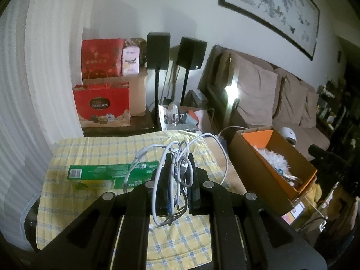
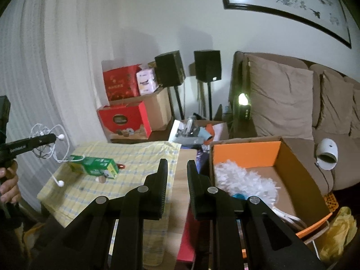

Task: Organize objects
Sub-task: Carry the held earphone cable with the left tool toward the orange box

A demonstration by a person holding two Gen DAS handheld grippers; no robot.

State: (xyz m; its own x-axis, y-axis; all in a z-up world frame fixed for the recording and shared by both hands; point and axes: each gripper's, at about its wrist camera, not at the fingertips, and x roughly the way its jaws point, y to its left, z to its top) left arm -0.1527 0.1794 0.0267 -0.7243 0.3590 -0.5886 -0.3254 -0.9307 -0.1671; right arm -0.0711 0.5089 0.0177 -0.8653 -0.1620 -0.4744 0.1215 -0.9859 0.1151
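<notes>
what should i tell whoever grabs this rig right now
Left gripper: jaws shut on a tangle of white earphone cords, held up above the yellow checked cloth.
Right gripper: jaws a little apart, holding nothing, over the table edge beside the cardboard box.
Box holds a white duster and some cable.
Still on the cloth: the green carton and a few small bits beside it.
Left to do: put the cords away, probably in the box, then clear the cloth.
</notes>
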